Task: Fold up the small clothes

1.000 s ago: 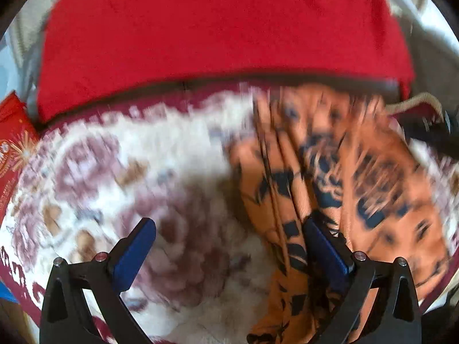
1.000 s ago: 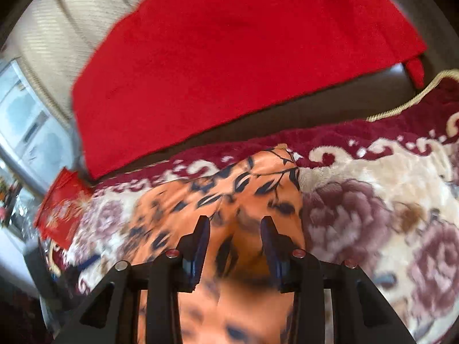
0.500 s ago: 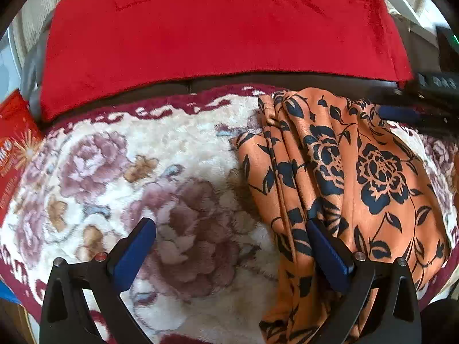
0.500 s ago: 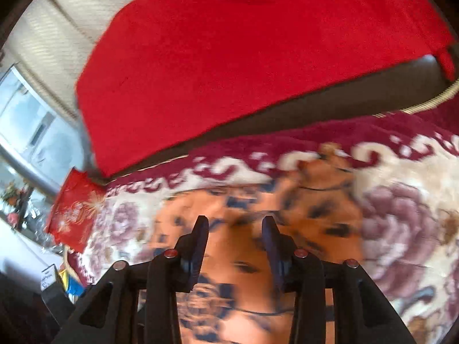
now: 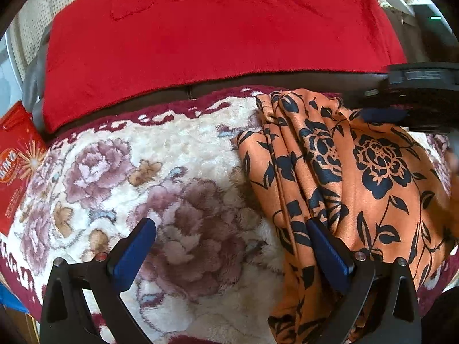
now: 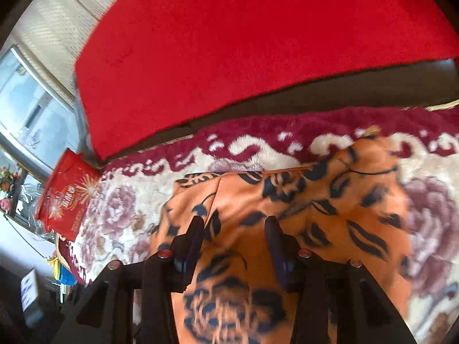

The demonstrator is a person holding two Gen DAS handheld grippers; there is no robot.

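Orange floral garment (image 5: 373,172) has settled flat on the floral blanket (image 5: 172,186) since a second ago. Left gripper (image 5: 229,246) wide open, right gripper (image 6: 233,238) narrow, holding nothing, so this fold looks done.

The left gripper (image 5: 229,246) is hanging with its jaws spread wide. The right gripper (image 6: 233,239) is holding its jaws partly apart, gripping nothing.

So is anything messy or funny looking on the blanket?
Yes. The orange flowered cloth is bunched into long wrinkles along its left edge instead of lying flat on the flowery blanket. Nothing looks torn or spilled.
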